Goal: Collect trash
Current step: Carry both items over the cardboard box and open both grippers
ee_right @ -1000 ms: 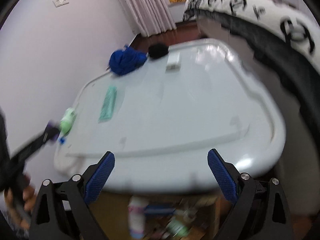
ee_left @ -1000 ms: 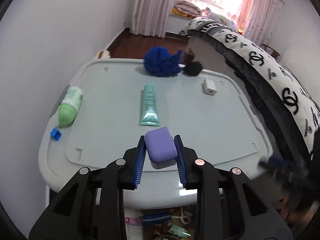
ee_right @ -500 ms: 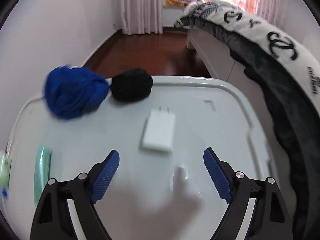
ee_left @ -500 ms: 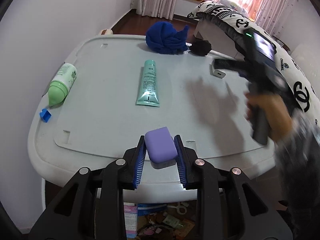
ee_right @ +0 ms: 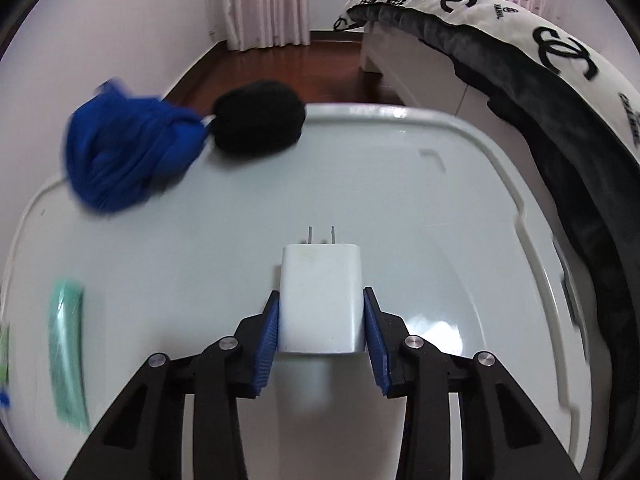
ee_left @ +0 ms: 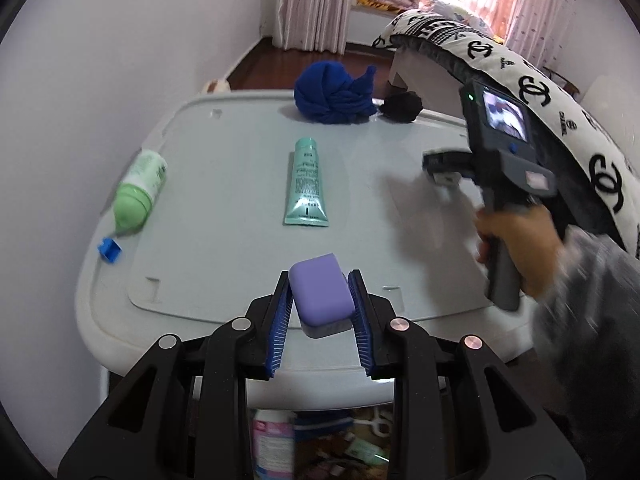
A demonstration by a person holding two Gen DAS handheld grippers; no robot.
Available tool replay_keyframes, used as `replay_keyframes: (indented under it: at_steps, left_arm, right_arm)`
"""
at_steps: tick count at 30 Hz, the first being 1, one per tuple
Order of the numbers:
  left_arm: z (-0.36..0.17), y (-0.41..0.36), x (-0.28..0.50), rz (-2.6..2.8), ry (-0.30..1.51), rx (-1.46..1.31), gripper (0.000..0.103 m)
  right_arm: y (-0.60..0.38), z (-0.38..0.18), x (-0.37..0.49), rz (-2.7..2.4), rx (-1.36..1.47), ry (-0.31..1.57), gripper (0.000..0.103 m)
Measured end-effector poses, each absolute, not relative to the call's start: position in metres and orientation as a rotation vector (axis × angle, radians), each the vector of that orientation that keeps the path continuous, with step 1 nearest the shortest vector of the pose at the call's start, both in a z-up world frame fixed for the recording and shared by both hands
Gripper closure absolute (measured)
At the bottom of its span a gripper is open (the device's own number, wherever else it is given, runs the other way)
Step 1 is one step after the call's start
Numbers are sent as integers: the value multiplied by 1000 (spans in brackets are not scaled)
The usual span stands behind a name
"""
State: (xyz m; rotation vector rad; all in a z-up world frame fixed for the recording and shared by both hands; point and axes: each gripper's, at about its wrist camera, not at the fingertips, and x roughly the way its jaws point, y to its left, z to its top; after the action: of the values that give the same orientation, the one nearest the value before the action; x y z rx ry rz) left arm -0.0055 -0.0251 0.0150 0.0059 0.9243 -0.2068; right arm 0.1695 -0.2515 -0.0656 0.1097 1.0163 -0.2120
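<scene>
My left gripper point(ee_left: 320, 280) is shut on a small purple case point(ee_left: 322, 300), held just above the near edge of the white bin lid point(ee_left: 224, 152). A white plug charger point(ee_right: 320, 292) lies flat on the lid with its prongs pointing away. My right gripper point(ee_right: 321, 296) is closing its jaws on the charger, and both blue pads touch its sides. In the left wrist view, a hand point(ee_left: 520, 248) holds the right gripper point(ee_left: 440, 168) at the lid's right side, pointing down at the charger.
On the lid lie a teal tube point(ee_left: 306, 184), a green-capped bottle point(ee_left: 138, 188), a small blue cap point(ee_left: 109, 249), a bundled blue cloth point(ee_left: 332, 94) and a black fuzzy ball point(ee_left: 400, 107). A bed with a black-and-white cover point(ee_left: 560, 92) borders the right side. Clutter lies under the lid's near edge.
The right gripper swept in from the lid's near right edge over the charger, dropped, and its wide jaws came in against the charger's sides. The left gripper kept still with the purple case.
</scene>
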Motion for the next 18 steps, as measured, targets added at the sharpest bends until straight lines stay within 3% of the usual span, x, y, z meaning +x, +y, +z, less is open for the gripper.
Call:
replay_keyframes:
  at_steps: [11, 18]
  left_arm:
    - [-2, -10, -63, -195, 896, -5, 75]
    - [-49, -4, -160, -175, 963, 20, 75]
  right_arm:
    - [-188, 13, -63, -7, 60, 873, 64]
    - [-171, -20, -172, 1, 133, 916, 64]
